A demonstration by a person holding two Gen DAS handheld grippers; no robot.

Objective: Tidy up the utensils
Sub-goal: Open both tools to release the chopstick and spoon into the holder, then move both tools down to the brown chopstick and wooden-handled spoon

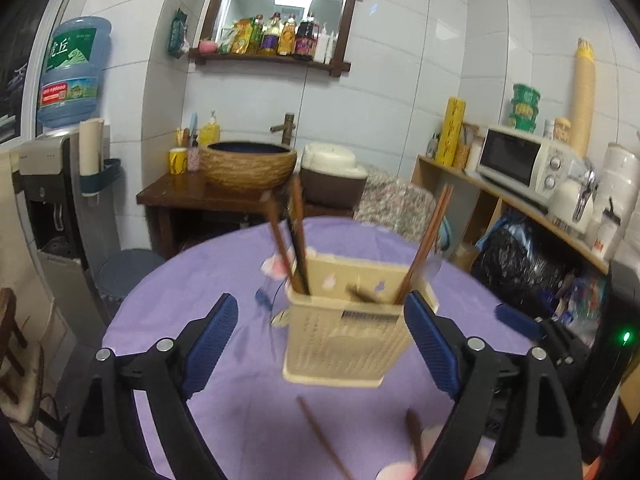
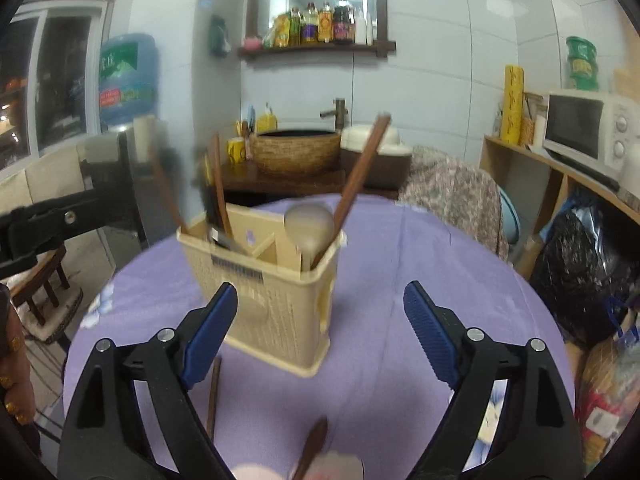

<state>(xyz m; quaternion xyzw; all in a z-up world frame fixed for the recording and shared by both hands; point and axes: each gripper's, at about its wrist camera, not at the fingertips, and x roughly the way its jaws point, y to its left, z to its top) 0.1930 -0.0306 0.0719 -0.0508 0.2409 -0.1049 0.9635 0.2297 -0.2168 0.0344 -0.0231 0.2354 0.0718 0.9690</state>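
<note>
Standing mid-bench on the purple cloth (image 2: 400,280), the beige plastic holder (image 1: 340,332) already carries several wooden chopsticks (image 1: 424,244) and a pale spoon (image 2: 310,226), while loose wooden pieces (image 2: 213,392) lie on the cloth just in front of it. Both tools hang wide and empty: the left tool (image 1: 320,328) faces the holder's front, the right tool (image 2: 320,320) its corner. The loose sticks look light, stiff and thin, likely to roll or slip between the ribbed blue pads (image 2: 212,332), so a pinch across the shaft near mid-length seems safest. The holder appears light and could tip if nudged.
</note>
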